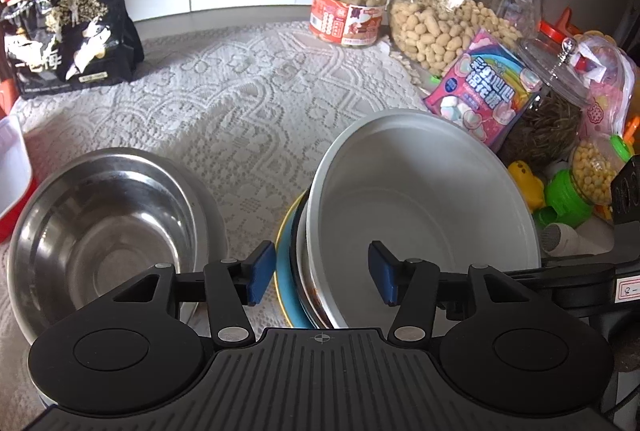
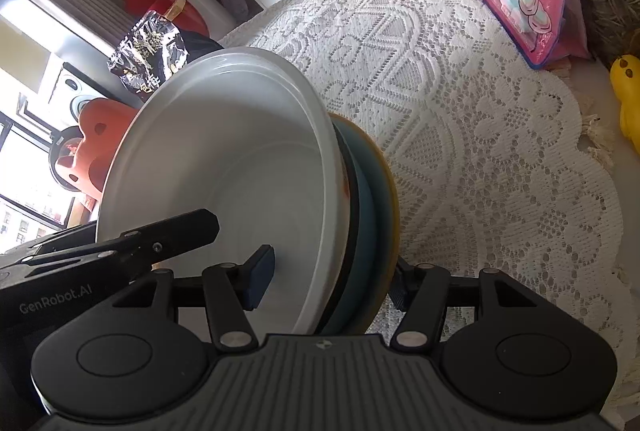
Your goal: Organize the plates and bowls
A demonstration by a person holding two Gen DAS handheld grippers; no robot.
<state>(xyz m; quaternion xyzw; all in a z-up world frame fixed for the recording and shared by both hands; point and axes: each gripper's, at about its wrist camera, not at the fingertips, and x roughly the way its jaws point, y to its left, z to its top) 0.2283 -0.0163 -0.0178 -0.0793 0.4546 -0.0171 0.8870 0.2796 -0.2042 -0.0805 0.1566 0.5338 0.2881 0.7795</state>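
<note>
Two grippers share this job, and what matters most is where the tipped stack sits between them. We see a white bowl (image 1: 420, 203) standing up on its edge, its open side facing our left gripper (image 1: 322, 277). Behind it, nested close, are a darker dish we cannot make out well and a blue plate with a yellow rim (image 1: 286, 271). Our right gripper (image 2: 332, 281) has its jaws part way shut around the low edge of this stack: one blue pad is inside the white bowl (image 2: 240, 167) and the other is behind the blue plate (image 2: 380, 207), so we think it is holding the whole stack up. Whether the pads press hard we cannot fully tell. Our left gripper's jaws stand wide apart and hold nothing; the stack's near edge sits right between them, just ahead. The stack's flat faces stand almost upright, and its round edge runs up and away from us. A steel bowl (image 1: 108, 227) sits upright on the lace cloth (image 1: 248, 103), just left of the left gripper and close to the stack. The left gripper is nearer to that steel bowl.
</note>
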